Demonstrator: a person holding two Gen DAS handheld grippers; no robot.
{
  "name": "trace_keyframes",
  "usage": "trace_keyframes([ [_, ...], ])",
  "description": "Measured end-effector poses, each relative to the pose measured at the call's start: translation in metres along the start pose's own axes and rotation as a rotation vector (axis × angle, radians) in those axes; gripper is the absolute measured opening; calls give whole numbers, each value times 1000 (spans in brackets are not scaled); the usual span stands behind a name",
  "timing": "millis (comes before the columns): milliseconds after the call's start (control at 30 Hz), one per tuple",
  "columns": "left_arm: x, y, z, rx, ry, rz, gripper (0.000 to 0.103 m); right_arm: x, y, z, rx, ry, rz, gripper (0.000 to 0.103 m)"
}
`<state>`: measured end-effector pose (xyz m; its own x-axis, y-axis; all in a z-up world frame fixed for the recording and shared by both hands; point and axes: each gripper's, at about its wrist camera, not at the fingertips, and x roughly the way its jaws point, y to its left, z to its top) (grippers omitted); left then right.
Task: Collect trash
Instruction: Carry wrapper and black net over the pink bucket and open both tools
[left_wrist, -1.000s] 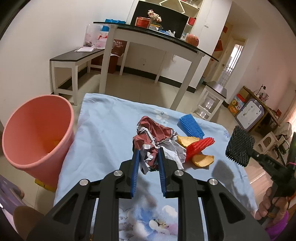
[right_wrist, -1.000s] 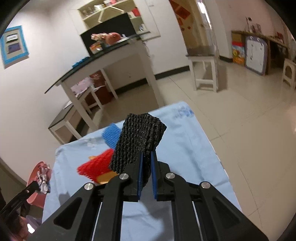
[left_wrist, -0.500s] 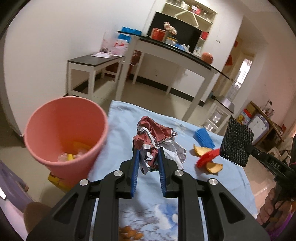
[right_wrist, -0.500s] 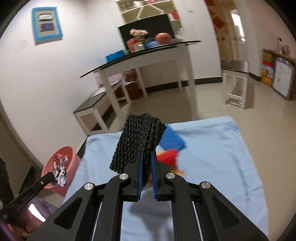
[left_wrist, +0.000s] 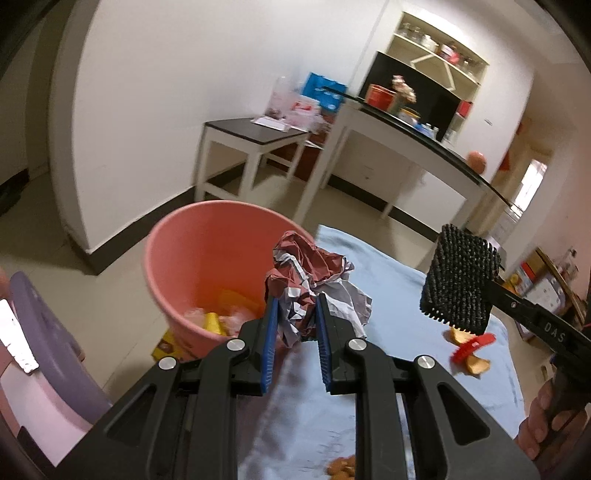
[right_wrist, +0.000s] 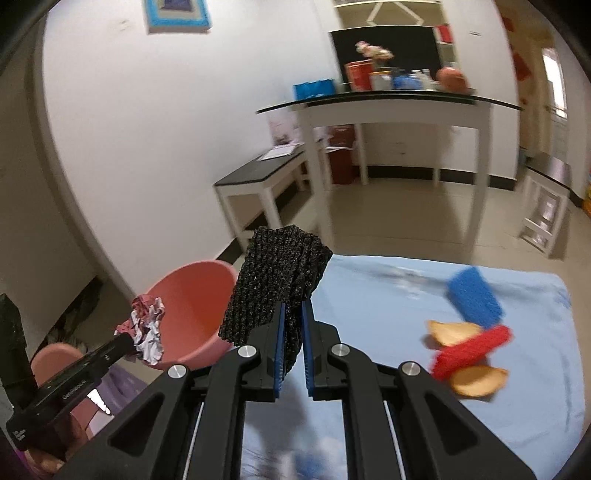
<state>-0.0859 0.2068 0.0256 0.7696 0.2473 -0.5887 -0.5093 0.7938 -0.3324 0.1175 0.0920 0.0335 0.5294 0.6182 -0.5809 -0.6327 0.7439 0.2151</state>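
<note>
crumpled wrapper (left_wrist: 314, 273) above pink bin (left_wrist: 207, 258)

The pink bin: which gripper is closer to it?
Left. The left gripper, clamped on crumpled paper, is at the pink bin's rim. The right gripper, holding black mesh, is farther back over the blue cloth.

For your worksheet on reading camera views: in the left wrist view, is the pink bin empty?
No. The pink bin already holds yellow and pale scraps at its bottom.

white letters "das" readable on the black arm of the right gripper (left_wrist: 458, 291), seen from the left wrist. small pale print on the left gripper (right_wrist: 146, 332) arm too blurred to make out.
</note>
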Motion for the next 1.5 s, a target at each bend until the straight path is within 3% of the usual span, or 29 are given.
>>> trace_keyframes([
  [300,13,29,5,-13,-8,80,20,60,62,4,-88,79,65,8],
  [700,38,52,6,-14,16,141,20,121,94,1,-120,173,79,9],
  [900,46,57,7,-30,37,140,24,127,95,-5,-116,186,98,12],
  [1033,50,61,9,-55,49,137,25,129,91,-7,-100,200,125,26],
  [1200,48,61,9,-74,51,123,25,126,88,-7,-92,203,137,26],
  [1333,45,57,9,-77,45,106,25,118,83,-7,-73,191,144,39],
  [1500,37,48,9,-57,41,85,25,104,77,-8,-63,171,143,41],
])
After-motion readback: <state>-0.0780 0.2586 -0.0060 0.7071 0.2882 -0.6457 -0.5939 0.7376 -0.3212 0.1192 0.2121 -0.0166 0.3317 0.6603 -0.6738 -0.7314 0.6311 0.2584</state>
